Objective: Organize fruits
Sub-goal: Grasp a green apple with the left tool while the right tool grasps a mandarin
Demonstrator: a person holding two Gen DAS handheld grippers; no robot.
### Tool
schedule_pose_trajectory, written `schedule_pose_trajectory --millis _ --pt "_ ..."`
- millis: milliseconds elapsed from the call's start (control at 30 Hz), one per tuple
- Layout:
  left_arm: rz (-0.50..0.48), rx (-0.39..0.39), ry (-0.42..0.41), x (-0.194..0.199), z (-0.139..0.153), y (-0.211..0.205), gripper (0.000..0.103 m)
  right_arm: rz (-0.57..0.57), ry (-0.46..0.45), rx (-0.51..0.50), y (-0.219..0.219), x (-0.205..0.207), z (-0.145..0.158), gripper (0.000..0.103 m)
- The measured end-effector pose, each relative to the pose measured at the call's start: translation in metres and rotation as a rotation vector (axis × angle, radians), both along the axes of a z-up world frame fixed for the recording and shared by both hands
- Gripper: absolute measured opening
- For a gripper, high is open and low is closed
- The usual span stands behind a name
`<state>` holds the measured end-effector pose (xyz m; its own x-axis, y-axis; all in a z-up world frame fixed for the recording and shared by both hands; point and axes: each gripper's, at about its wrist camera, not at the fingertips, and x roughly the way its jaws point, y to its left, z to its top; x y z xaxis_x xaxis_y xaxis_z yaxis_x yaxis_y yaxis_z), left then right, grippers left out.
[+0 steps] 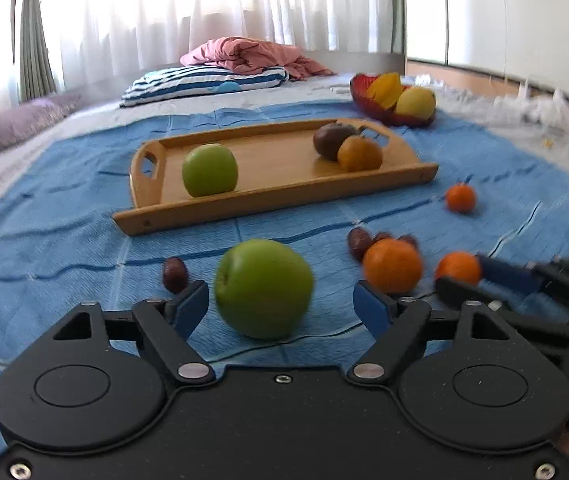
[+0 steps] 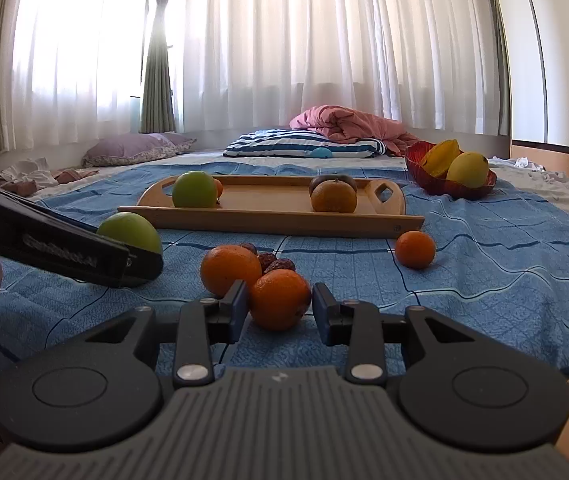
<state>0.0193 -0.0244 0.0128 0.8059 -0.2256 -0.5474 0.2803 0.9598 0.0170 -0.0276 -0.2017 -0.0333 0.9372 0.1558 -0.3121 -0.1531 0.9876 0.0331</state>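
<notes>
While my left gripper stands wide open around a green apple lying on the blue blanket, its pads clear of the fruit, my right gripper brackets an orange, the left pad touching and the right showing a sliver of gap. The wooden tray lies mid-blanket, a second apple near its left end.

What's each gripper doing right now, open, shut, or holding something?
Left gripper: open, jaws either side of the green apple, not touching it.
Right gripper: jaws around an orange; cannot tell whether they grip it.
</notes>
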Motion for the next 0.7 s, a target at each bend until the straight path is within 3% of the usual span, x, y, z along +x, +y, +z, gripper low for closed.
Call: schedule_pose_trajectory --millis 100,267,333,433,567,600,700 --pt "0.039 -0.102 0.025 0.004 -0.001 0.010 0.082 0.000 0.002 0.009 -0.001 0.000 0.000 0.042" --pt "0.182 -0.298 0.115 0.017 -0.010 0.034 0.080 -0.003 0.001 0.016 -0.001 -0.001 -0.001 0.045" --pt "0.215 -0.342 0.122 0.020 -0.012 0.041 0.079 -0.002 0.004 0.016 -0.001 -0.001 -0.001 0.046" --pt "0.237 -0.362 0.122 0.024 -0.012 0.042 0.077 -0.004 0.007 0.013 0.000 0.000 -0.002 0.047" --pt "0.257 -0.397 0.141 0.029 -0.015 0.039 0.065 -0.004 0.013 0.014 0.002 0.001 -0.004 0.048" --pt "0.258 -0.396 0.148 0.031 -0.016 0.037 0.058 -0.007 0.014 0.009 0.003 0.001 -0.004 0.048" --pt "0.275 -0.360 0.149 0.035 -0.016 0.031 0.057 -0.015 0.017 0.006 0.003 0.002 -0.006 0.051"
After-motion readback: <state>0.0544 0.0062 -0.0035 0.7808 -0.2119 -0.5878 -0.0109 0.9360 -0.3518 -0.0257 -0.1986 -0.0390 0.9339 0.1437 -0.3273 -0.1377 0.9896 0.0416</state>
